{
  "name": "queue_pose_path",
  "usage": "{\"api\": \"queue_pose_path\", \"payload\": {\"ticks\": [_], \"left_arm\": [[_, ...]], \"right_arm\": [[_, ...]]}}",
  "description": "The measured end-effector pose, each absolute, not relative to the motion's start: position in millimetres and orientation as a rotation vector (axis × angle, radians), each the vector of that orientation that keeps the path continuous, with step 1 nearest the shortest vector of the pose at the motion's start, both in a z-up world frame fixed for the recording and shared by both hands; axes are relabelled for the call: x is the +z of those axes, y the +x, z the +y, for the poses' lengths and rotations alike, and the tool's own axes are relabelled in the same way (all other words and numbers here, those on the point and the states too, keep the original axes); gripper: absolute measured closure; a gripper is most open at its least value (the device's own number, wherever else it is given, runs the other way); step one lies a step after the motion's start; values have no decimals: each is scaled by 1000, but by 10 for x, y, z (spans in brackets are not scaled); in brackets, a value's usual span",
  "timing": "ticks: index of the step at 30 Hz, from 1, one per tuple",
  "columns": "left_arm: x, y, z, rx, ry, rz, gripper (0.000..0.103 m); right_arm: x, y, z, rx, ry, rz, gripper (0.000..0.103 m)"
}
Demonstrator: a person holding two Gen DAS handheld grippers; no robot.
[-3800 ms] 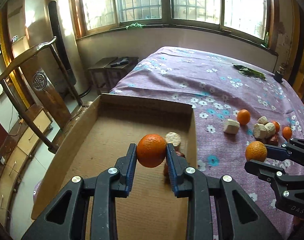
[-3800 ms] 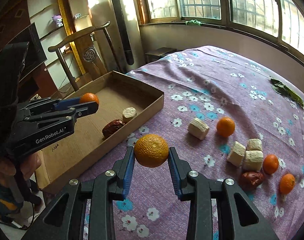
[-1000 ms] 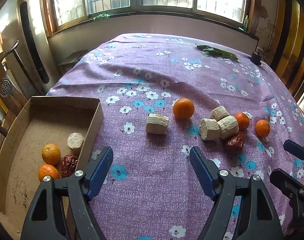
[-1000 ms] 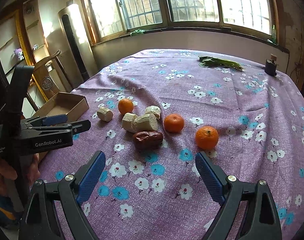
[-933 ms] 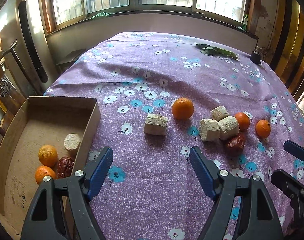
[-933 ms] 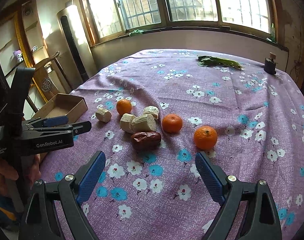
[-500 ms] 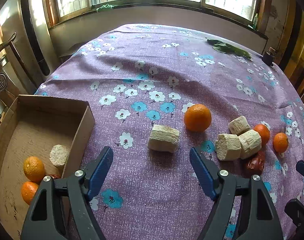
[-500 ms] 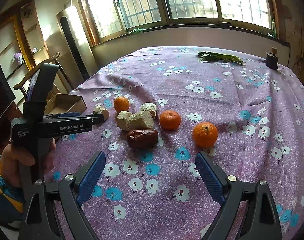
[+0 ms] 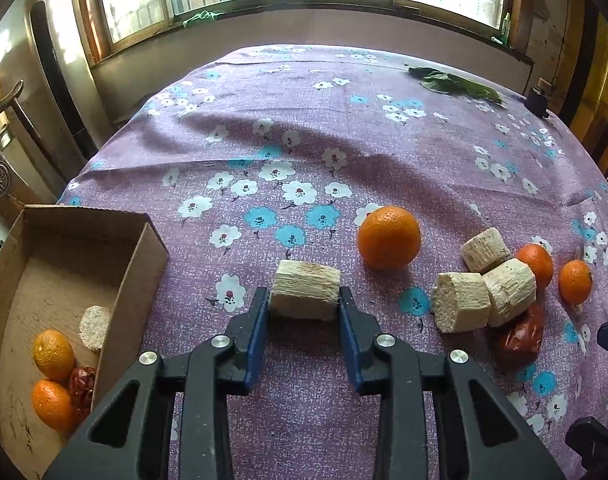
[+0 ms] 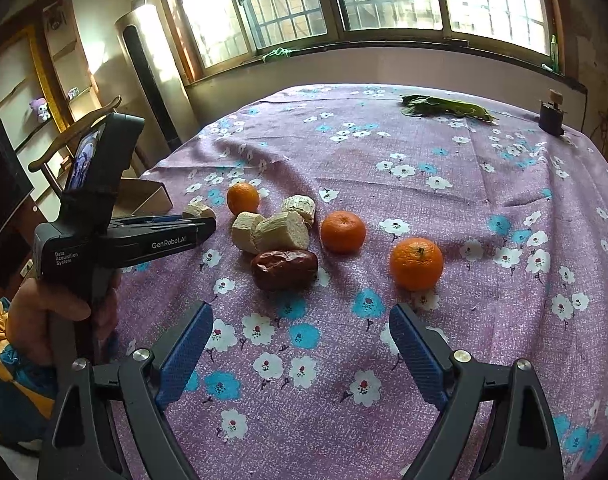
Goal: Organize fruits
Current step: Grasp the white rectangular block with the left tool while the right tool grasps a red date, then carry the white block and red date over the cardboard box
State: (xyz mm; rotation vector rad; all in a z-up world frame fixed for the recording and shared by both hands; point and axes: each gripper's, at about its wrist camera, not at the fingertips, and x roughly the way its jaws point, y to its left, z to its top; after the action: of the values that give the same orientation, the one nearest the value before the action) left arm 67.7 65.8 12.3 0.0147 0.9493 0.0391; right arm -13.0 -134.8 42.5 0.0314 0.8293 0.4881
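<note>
Purple flowered tablecloth (image 9: pixel 344 128) fills both views, under barred windows. Low in the left wrist frame's centre, the pale ribbed cylindrical chunk (image 9: pixel 306 295) lies on it between the left gripper (image 9: pixel 304 312), whose blue pads are closing against its two ends. Best to squeeze squarely and lift straight before swinging to the open brown cardboard box (image 9: pixel 143 256) at lower left. That gripper pitches steeply down. The right gripper (image 10: pixel 299 344) hovers, spread wide but narrowing slightly, nothing between its jaws.
</note>
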Motion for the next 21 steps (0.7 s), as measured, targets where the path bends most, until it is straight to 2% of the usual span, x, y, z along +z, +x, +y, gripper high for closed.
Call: {"api": "queue_pose_path", "payload": {"ticks": [2,10,11,13,21], "left_arm": [[139,641,682,39,-7,949,71],[293,416,691,16,-20,921,71],[302,392,689,11,-20,921,71],[312,359,691,5,-18,921,71],[384,224,737,3,-20,906,71]], "right_arm": [[429,-80,-1270,499,8,833,15],[284,324,-1028,526,-16,902,32],[236,362,-990,529,-31,920,35],[188,366,-928,528,-71,912,49],[366,148,-994,518,-58,875,49]]}}
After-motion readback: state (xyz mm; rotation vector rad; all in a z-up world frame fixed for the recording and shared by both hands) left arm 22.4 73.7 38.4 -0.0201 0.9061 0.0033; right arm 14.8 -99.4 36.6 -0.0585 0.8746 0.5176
